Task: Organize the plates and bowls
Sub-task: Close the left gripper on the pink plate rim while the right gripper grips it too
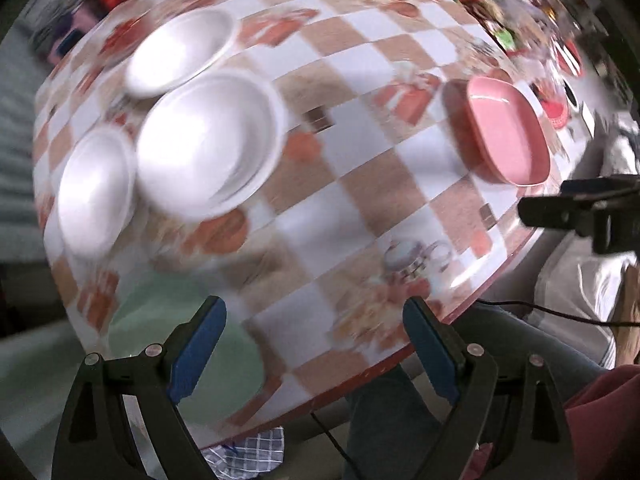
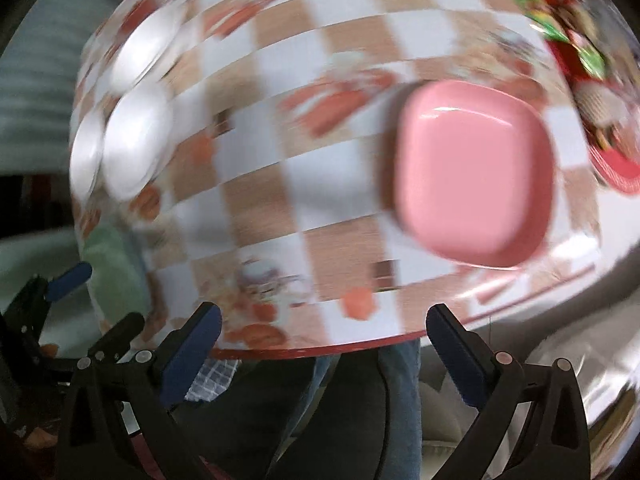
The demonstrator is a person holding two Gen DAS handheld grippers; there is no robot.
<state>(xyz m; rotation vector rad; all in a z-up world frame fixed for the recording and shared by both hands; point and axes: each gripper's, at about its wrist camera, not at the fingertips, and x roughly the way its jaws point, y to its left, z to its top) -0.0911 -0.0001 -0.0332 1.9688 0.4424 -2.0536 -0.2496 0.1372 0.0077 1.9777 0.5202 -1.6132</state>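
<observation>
With both the left gripper (image 1: 314, 346) and right gripper (image 2: 324, 354) spread wide and empty, sorting looks partly done: pink plates (image 2: 474, 176) sit stacked at one side of the table (image 2: 312, 168), white bowls (image 1: 210, 144) still clustered unstacked opposite.

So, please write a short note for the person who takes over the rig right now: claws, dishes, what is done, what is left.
Left claw: open, holds nothing, above the near table edge.
Right claw: open, holds nothing, also above the near edge.
Three white dishes sit close together on the left of the checkered table; the picture is too blurred to say whether they touch.
Pink square plate sits alone on the right.
Done: white ones are grouped, pink plate is set down.
Left: cannot tell for sure; perhaps stack the white dishes.
</observation>
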